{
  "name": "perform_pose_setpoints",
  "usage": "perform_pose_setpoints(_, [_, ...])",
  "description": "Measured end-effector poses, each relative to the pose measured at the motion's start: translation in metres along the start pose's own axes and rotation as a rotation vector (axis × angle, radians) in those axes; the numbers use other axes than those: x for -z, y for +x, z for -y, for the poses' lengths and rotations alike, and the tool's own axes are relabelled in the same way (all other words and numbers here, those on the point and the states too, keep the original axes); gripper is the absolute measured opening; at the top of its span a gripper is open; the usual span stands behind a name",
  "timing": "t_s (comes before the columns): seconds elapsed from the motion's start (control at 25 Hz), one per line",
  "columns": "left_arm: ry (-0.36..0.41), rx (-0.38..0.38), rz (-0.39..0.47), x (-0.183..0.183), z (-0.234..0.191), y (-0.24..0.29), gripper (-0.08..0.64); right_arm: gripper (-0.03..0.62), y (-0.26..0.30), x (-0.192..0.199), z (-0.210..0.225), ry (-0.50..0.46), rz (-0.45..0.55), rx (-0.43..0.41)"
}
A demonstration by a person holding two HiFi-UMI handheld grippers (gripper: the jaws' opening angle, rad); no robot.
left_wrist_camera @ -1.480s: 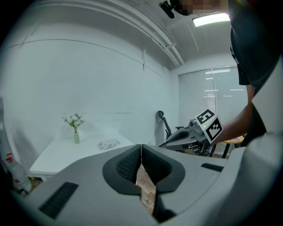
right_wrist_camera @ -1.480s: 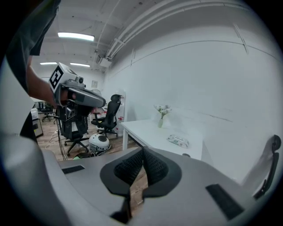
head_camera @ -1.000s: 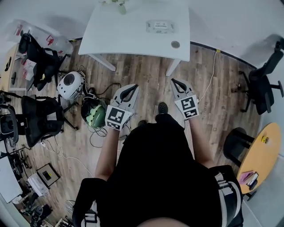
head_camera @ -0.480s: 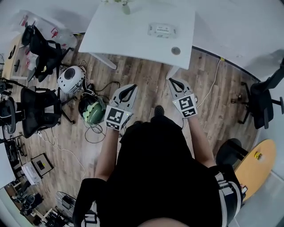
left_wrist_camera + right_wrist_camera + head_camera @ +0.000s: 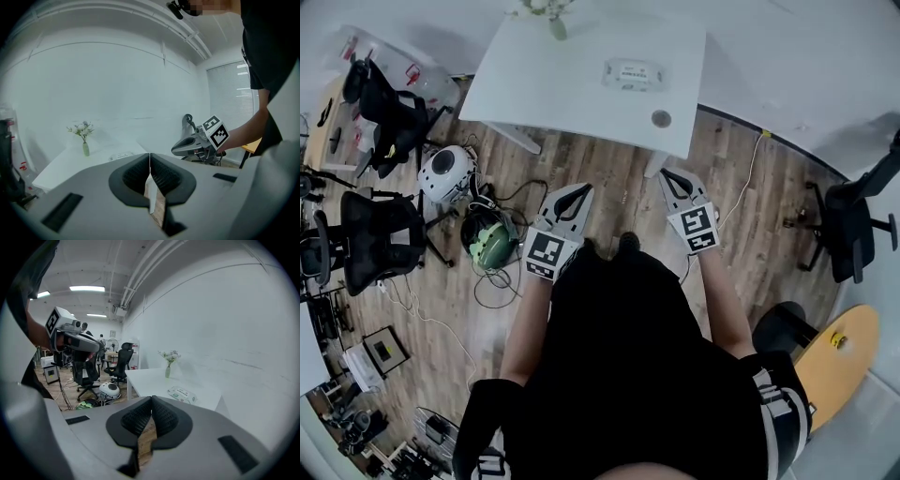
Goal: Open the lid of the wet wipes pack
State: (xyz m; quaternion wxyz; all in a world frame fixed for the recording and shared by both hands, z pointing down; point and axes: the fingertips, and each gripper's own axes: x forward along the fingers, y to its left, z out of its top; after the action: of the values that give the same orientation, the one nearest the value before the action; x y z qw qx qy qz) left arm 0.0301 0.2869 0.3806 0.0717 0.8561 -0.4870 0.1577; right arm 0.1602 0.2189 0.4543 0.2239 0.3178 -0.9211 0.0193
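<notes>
Right gripper [image 5: 667, 172]: jaws together, nothing held. Left gripper [image 5: 585, 186]: same. Wet wipes pack [image 5: 632, 73] lies flat on the table [image 5: 546, 86], well ahead of both, long side across the reach. Right gripper looks slightly nearer. Flower vase [image 5: 555, 24] stands farther off, beyond the left gripper.

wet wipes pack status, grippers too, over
Left gripper and right gripper both shut, empty, over floor short of the table. Wet wipes pack flat on it, untouched. Flower vase stands apart from pack.
</notes>
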Motion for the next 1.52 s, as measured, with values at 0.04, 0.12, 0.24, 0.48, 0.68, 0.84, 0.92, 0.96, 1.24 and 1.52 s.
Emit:
perform_pose_setpoints(0.04, [0.003,0.008,-0.002,0.002,0.001,0.001,0.023,0.017,0.0,0.0,0.001,0.0,0.0,0.002])
perform_pose_setpoints(0.12, [0.003,0.017,-0.007,0.007,-0.001,0.002,0.023,0.017,0.001,-0.002,0.001,-0.004,0.001,0.004])
perform_pose_setpoints(0.24, [-0.002,0.02,-0.002,0.007,-0.007,0.006,0.023,0.017,0.004,-0.005,0.0,-0.016,0.001,0.004])
perform_pose_setpoints(0.48, [0.005,0.046,0.018,0.004,-0.02,0.021,0.023,0.017,0.013,-0.008,0.006,-0.032,-0.014,0.018])
perform_pose_setpoints(0.68, [-0.004,0.081,0.012,0.008,-0.042,0.036,0.023,0.017,0.033,-0.012,0.013,-0.031,-0.031,0.039])
perform_pose_setpoints(0.84, [-0.01,0.102,0.017,0.004,-0.064,0.052,0.023,0.016,0.053,-0.019,0.022,-0.028,-0.045,0.052])
perform_pose_setpoints(0.92, [-0.012,0.114,0.013,0.003,-0.077,0.06,0.023,0.017,0.064,-0.024,0.028,-0.025,-0.051,0.061])
perform_pose_setpoints(0.96, [-0.014,0.119,0.016,0.001,-0.084,0.065,0.023,0.017,0.069,-0.027,0.031,-0.023,-0.053,0.065])
perform_pose_setpoints(1.24, [-0.027,0.154,0.023,-0.008,-0.139,0.109,0.023,0.017,0.12,-0.044,0.057,-0.015,-0.08,0.087])
perform_pose_setpoints(1.52, [-0.033,0.207,0.023,-0.013,-0.176,0.146,0.023,0.017,0.16,-0.054,0.079,-0.006,-0.095,0.114])
